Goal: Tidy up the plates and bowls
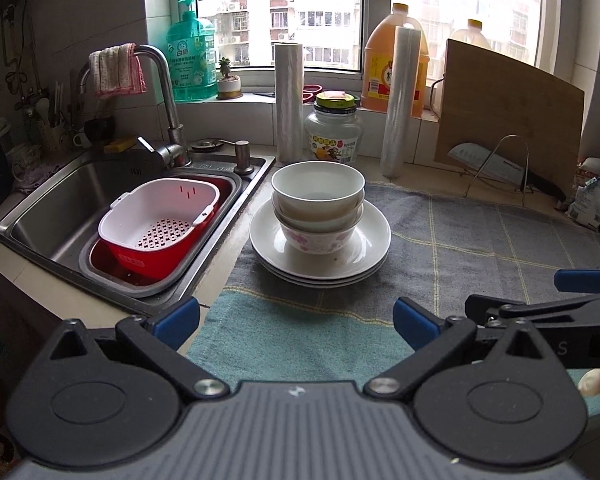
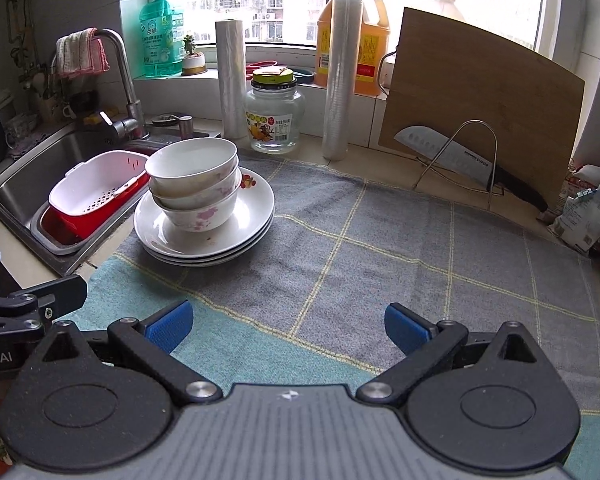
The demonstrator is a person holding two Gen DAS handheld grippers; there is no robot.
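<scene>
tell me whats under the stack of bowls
The three nested bowls sit on a stack of white plates, about three by their rims, on the checked towel. The plates' centres are covered.

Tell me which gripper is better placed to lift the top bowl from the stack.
Probably left. The left gripper is open and faces the top bowl almost straight ahead, while the right gripper, also open, sees it off to its left over bare towel.
</scene>
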